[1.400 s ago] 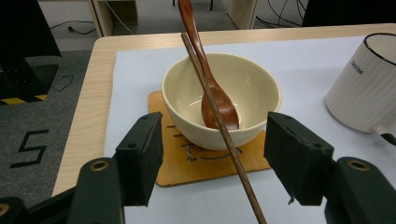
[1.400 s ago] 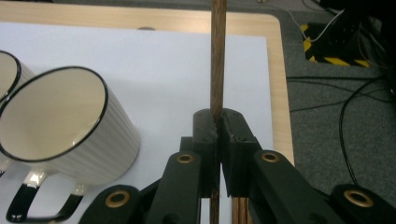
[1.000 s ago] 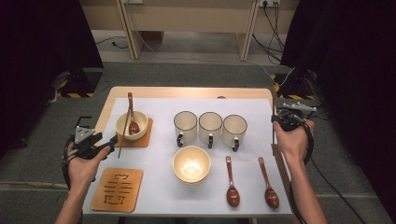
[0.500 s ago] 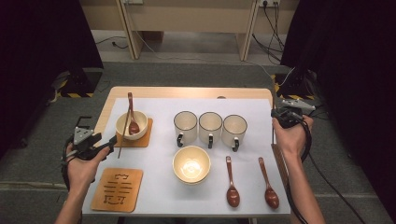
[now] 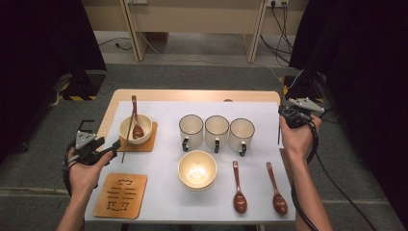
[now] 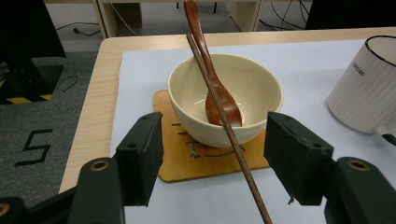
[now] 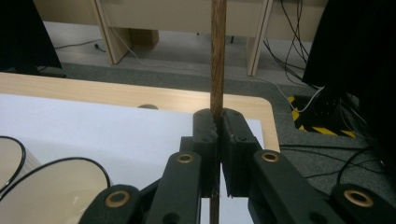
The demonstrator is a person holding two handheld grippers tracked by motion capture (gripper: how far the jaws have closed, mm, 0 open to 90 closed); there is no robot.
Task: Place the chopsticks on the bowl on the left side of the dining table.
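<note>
Your right gripper (image 7: 218, 122) clamped a thin chopstick (image 7: 217, 51) upright; left gripper (image 6: 215, 154) stood wide around another chopstick (image 6: 223, 119). Both looked light, stiff, slippery: grip mid-shaft.

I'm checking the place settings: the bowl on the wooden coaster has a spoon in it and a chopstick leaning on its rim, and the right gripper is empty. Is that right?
Not quite. The right gripper is not empty: in the right gripper view its fingers are shut on an upright chopstick. The rest holds: the bowl on the coaster has a spoon in it and a second chopstick leaning on its rim.
</note>
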